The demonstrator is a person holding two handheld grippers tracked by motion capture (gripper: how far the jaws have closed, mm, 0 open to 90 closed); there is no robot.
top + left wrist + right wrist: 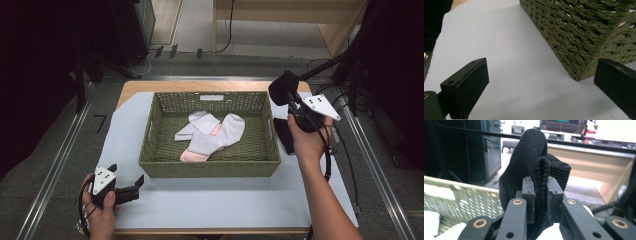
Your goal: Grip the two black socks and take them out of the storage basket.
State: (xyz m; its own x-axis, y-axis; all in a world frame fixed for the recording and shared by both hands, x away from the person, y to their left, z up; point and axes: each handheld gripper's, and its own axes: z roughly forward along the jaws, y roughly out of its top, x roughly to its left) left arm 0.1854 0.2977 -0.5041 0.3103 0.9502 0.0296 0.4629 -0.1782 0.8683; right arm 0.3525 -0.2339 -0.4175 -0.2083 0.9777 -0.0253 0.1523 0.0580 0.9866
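Sock transfer into the basket appears to be the work in hand. The right gripper (295, 107) is clamped on a black sock (282, 89) and holds it raised above the basket's right rim, near the far right corner of the table. In the right gripper view the jaws pinch the ribbed cuff (541, 182) between them, so the rest of the sock bunches above the pads; gripping the cuff likely gives a firm, thick fold to hold. A second black sock (284, 135) lies on the white table cover (200, 205) just beside the basket's right wall, probably waiting its turn.

The green woven basket (210, 169) sits at the middle of the table and already contains pale grey and pink socks (210, 137) laid across each other.

The left gripper (126, 189) rests at the near left corner of the table with jaws spread wide and nothing between them, parked clear of the basket. The left gripper view shows the basket's corner (584, 50) ahead.
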